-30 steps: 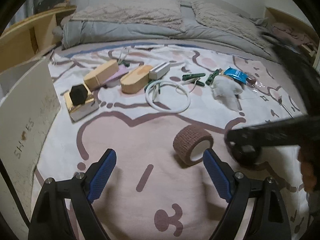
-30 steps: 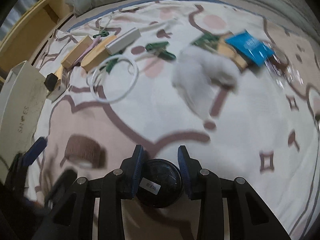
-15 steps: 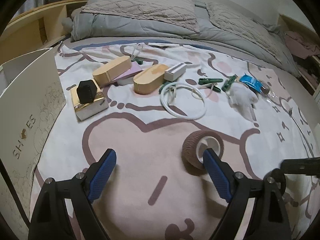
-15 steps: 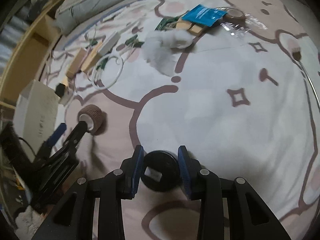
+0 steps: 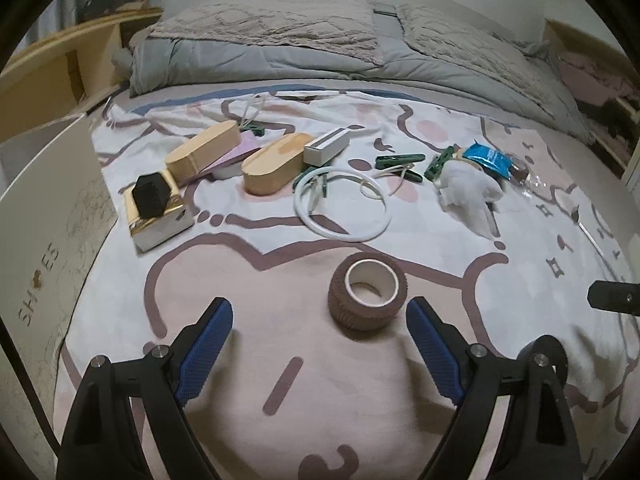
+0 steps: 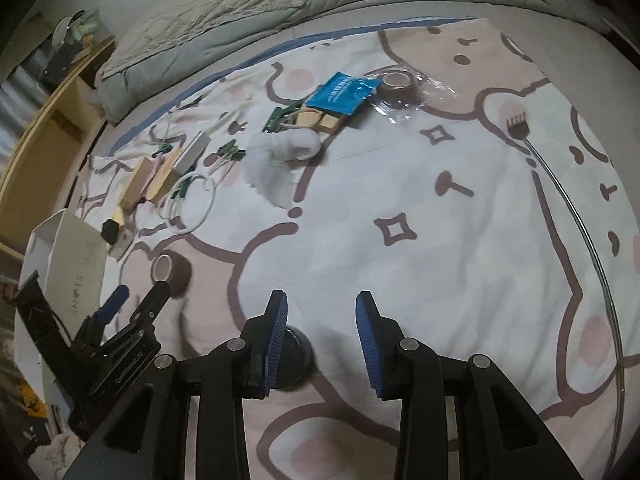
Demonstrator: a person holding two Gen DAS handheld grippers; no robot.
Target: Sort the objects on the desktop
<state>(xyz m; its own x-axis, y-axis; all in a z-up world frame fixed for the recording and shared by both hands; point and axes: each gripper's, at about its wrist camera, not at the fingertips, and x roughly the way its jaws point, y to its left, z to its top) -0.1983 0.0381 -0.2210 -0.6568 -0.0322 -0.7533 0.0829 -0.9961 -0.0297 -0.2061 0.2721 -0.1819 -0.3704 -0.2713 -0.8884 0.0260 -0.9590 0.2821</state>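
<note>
Half a second ago the black round tin (image 6: 298,354) sat clamped between the right gripper's (image 6: 322,328) pads; now it lies on the printed sheet (image 6: 420,264), half hidden behind the finger at the picture's left. That gripper's jaws stand apart with only bare sheet between them, gripping nothing

Judging by how things lie, the next thing to sort is the brown bandage roll (image 5: 368,296). It stands on its end on the pink part of the print, its pale cardboard core facing up. It sits just ahead of the left gripper (image 5: 320,340), nearer the finger at the picture's right and touching neither. The left gripper's jaws are spread wide and empty. The roll's crinkled wrap looks soft and grippy, and it is likely light. The stiff core should keep it from crushing, so a pinch across the outer wall, pads on opposite sides, looks safest. A loose hold could let it roll away if tipped on its side

Further back lie a white ring (image 5: 342,204), two wooden cases (image 5: 274,162), green clips (image 5: 400,159), a white fluffy thing (image 5: 468,196) and a blue packet (image 5: 490,158). A white shoebox (image 5: 52,216) stands at the left edge, probably where things are meant to go
</note>
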